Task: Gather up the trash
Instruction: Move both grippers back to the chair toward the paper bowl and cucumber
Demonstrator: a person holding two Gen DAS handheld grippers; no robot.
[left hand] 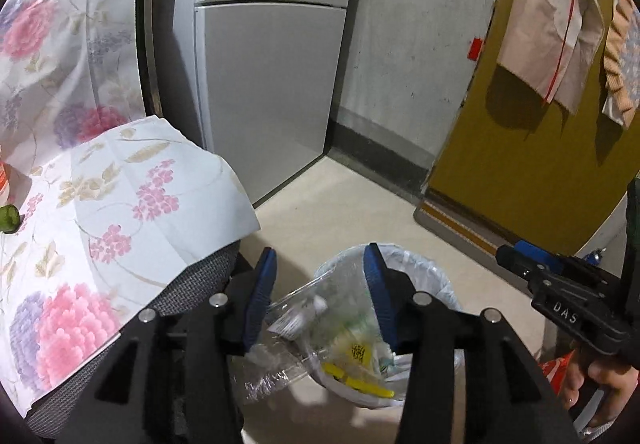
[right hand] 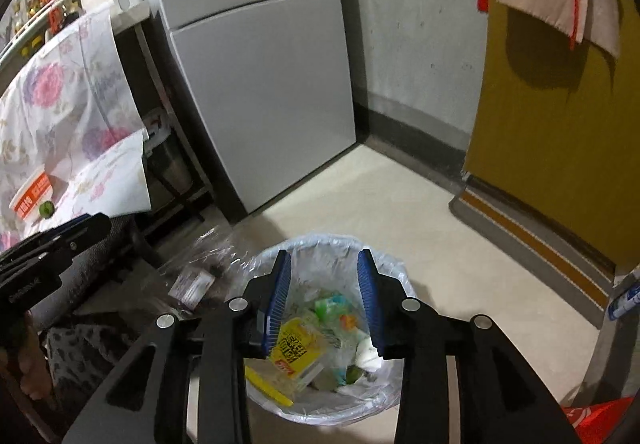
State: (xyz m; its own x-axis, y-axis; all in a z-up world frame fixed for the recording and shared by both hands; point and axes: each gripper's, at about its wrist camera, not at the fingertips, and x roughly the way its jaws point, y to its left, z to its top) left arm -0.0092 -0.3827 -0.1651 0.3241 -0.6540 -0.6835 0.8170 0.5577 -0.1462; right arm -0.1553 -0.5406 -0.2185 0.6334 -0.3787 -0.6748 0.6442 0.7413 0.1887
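Both tools spread over the trash bin (right hand: 326, 328), nothing pinched. Left tool (left hand: 320, 300): clear plastic bag (left hand: 296, 328) loose between its jaws at the rim, dropping in. Right tool (right hand: 324, 300) empty. Bin holds wrappers. Cup (right hand: 34, 196) at 9 o'clock on the surface (right hand: 80, 108), likely left.
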